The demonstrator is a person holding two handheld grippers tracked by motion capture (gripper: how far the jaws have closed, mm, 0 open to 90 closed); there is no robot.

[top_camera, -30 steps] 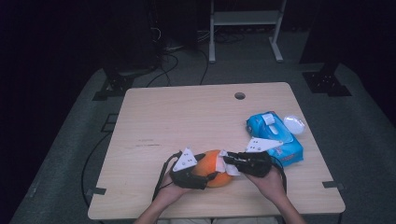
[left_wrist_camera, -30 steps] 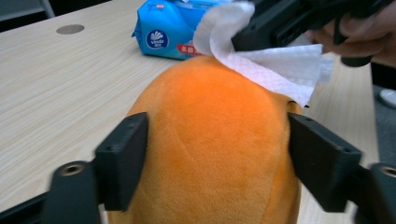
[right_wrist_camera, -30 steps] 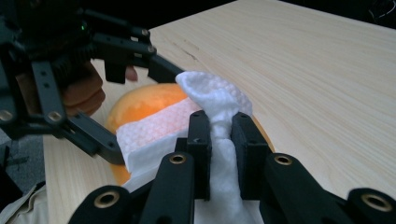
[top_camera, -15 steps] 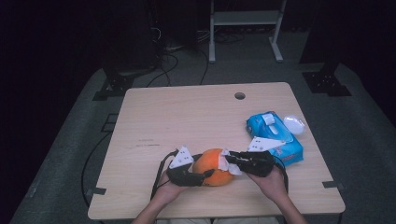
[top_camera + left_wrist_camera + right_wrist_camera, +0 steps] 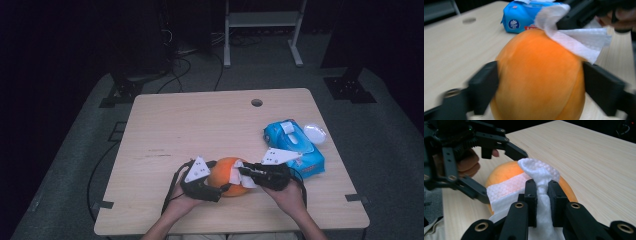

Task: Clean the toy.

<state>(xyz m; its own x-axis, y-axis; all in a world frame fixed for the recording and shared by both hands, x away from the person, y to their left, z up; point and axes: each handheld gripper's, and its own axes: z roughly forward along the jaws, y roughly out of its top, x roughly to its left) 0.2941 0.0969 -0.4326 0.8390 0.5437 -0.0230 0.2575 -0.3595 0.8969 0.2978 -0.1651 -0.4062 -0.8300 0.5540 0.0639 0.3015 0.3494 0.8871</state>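
left gripper (image 5: 220,187): jaws just been opening, now wide either side of orange fruit (image 5: 227,176), pads at its flanks
right gripper (image 5: 541,192): pinching white wipe (image 5: 537,176) against fruit top
fruit: near table (image 5: 200,125) edge
wipes pack (image 5: 295,147): right of fruit

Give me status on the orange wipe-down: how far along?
Done: a wipe is out of the blue pack and clamped in the right gripper. In hand: the wipe lies on the orange. The left gripper straddles the orange; its jaws have just been opening, and the blur hides whether the pads press it. Left: how much is wiped can't be told.
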